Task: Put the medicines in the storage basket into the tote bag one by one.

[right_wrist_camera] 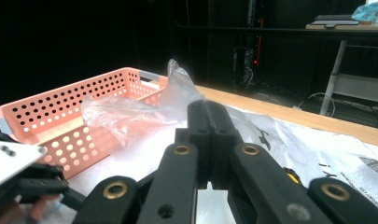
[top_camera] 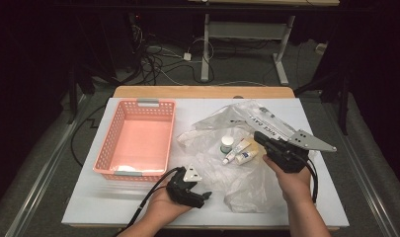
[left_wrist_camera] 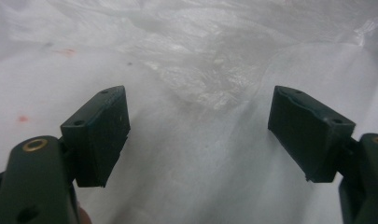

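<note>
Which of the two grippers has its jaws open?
The left gripper, low on the table beside the pink basket: its jaws stand wide apart with nothing between them. The right gripper, at the plastic bag, is shut.

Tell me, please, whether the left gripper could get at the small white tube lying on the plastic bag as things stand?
Probably yes: the left gripper is open and empty, and only crumpled plastic bag lies between it and the white tube.

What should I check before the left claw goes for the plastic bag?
1. Left claw open: ok, jaws stand wide apart with nothing between them.
2. Plastic bag ahead of it: ok, crumpled film lies beyond the jaws.
3. Right claw shut on the bag: ok, jaws together with film pinched up.
4. Small tubes and bottle inside the bag: ok, lying near its mouth.
5. Pink basket clear of both claws: ok.
6. Basket contents: cannot tell.
</note>
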Motion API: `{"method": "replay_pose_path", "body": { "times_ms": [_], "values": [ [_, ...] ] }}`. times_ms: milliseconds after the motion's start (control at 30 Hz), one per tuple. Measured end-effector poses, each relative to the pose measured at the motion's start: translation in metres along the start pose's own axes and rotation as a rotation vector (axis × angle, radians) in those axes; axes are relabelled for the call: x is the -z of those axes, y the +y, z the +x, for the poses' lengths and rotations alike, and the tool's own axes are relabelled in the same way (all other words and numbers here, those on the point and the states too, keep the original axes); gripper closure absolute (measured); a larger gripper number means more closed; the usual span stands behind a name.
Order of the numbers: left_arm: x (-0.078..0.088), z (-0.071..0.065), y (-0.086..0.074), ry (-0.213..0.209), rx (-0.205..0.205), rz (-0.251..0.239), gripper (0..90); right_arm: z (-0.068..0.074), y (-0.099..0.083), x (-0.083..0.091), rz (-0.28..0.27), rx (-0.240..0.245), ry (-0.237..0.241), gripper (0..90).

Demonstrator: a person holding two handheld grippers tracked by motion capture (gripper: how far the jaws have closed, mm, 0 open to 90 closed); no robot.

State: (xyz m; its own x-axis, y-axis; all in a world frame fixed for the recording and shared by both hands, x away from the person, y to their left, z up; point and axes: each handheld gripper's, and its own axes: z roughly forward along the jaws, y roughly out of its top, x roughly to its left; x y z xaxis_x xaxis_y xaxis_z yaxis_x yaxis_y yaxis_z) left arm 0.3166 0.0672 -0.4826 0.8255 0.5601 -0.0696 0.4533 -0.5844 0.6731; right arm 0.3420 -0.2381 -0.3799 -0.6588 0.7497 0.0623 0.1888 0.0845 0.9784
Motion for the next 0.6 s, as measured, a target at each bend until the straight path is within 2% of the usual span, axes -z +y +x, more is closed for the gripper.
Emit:
{"method": "replay_pose_path", "body": {
  "times_ms": [167,233,267,367,467,533,600],
  "values": [
    [-0.010,-0.004,0.009,0.020,-0.010,-0.001,20.3,-0.002,0.000,-0.001,0.004,-0.004,-0.009,90.0],
    [-0.012,-0.004,0.012,0.004,-0.019,0.000,23.2,-0.002,-0.001,-0.002,0.006,0.001,-0.014,90.0],
    [-0.014,-0.004,0.013,-0.002,-0.006,-0.005,23.8,-0.001,-0.001,-0.003,0.008,0.002,-0.012,90.0],
    [-0.016,-0.006,0.016,0.008,-0.018,0.002,28.7,0.001,-0.002,-0.004,0.018,0.005,-0.011,90.0],
    [-0.016,-0.005,0.015,0.013,-0.002,-0.015,38.0,0.004,-0.003,-0.003,0.022,0.008,-0.009,90.0],
    [-0.016,-0.007,0.014,0.005,-0.024,-0.024,43.7,0.006,-0.004,-0.003,0.026,0.010,-0.005,90.0],
    [-0.016,-0.013,0.015,-0.010,-0.069,-0.027,63.1,0.007,-0.005,-0.003,0.029,0.011,-0.002,90.0]
  ]
}}
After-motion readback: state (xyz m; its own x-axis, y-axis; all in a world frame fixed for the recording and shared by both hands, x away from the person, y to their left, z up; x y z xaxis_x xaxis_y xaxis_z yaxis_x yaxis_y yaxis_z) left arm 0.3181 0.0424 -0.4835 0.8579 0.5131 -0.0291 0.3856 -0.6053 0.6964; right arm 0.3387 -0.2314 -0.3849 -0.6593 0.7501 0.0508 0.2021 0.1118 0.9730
